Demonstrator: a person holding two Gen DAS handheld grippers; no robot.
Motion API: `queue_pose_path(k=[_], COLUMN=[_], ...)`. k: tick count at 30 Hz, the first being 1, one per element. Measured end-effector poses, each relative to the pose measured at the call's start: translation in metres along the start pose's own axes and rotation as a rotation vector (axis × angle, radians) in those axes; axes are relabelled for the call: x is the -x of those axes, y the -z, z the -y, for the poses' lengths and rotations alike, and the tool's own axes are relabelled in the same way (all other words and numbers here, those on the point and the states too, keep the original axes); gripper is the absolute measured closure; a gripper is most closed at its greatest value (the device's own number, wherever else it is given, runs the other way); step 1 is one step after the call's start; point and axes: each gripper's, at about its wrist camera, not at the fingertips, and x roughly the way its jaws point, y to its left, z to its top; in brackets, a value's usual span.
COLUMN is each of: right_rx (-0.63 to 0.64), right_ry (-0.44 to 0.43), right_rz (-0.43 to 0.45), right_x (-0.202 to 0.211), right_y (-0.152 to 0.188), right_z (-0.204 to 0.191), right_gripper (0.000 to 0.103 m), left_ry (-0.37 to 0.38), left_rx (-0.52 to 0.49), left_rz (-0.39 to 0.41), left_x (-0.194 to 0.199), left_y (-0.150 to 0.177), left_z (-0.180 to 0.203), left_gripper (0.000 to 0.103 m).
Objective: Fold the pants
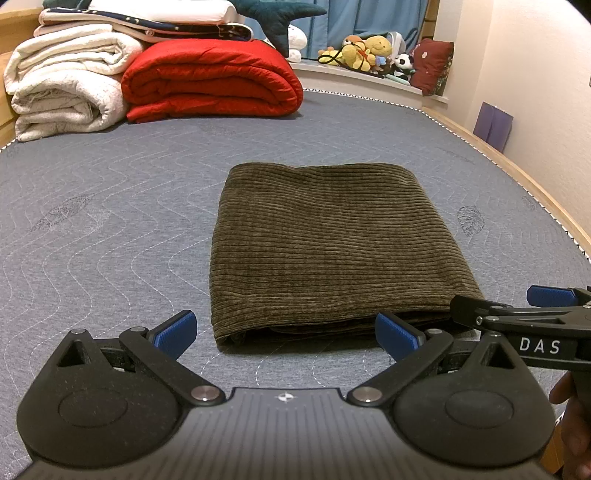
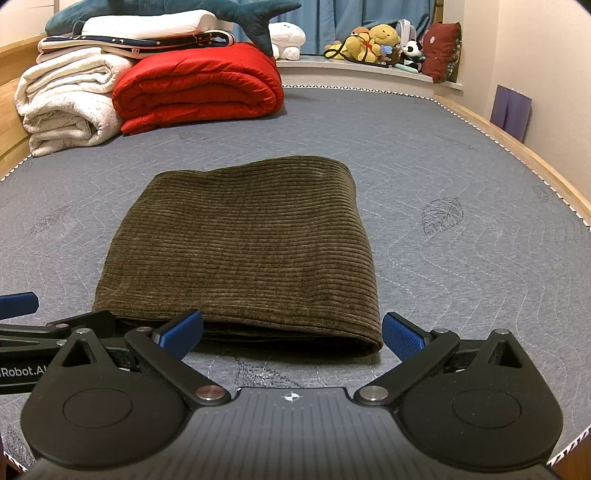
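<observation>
From the left wrist view, one pair of olive corduroy pants [image 1: 325,243] lies folded into a single rectangle on the grey quilted mattress [image 1: 110,229]. The left tool [image 1: 286,332] sits low at the near fold with fingers spread, gripping nothing. The right tool [image 1: 509,306] crosses in at the pants' near right corner. Two folded white blankets [image 1: 66,85] and one red quilt [image 1: 210,77] sit at the far end.

From the right wrist view, the right tool [image 2: 291,334] is spread wide and empty before the pants [image 2: 240,240]. The left tool [image 2: 22,317] shows at the left edge; whether it is spread cannot be told here. Plush toys [image 2: 373,44] line a ledge by the blue curtain [image 2: 354,14].
</observation>
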Motion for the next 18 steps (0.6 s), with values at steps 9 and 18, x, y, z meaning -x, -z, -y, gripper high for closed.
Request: queue_pose_path(k=[9,18], right_rx=[0.000,0.001], right_ry=[0.000,-0.001], right_rz=[0.000,-0.001], right_x=[0.0000,-0.0003], right_y=[-0.0001,0.0000], right_z=[0.0002,0.0007], right_gripper=[0.001,0.001], left_ry=[0.005,0.006], left_rx=[-0.004,-0.006], left_rz=[-0.001,-0.002], left_x=[0.0004,0.0001], left_y=[-0.0021,-0.0025], left_z=[-0.0017,-0.0023], left_gripper=[0.000,0.000])
